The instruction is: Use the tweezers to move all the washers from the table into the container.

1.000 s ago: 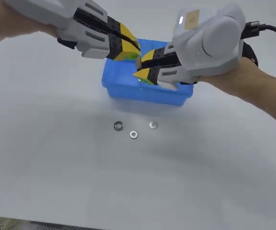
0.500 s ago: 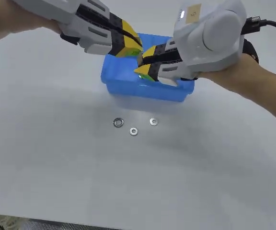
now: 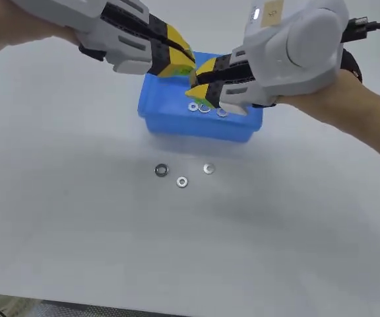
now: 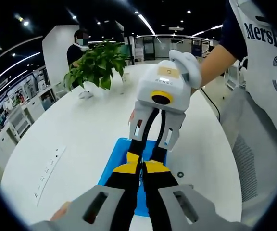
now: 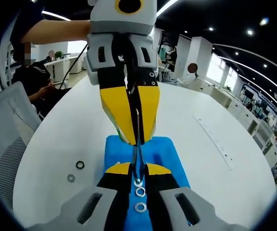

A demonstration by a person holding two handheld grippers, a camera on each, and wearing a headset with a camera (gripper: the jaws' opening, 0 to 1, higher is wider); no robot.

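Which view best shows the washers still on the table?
Head view: three loose washers lie unobstructed on the table in front of the container. The right gripper view catches two; the left gripper view, one.

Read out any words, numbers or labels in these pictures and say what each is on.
"Mersh", cut off at the edge: person's white jersey.
"3", next digit cut off: same jersey.
Tan sticker on the white right gripper: too blurred to read.
Same sticker in the head view: too small.
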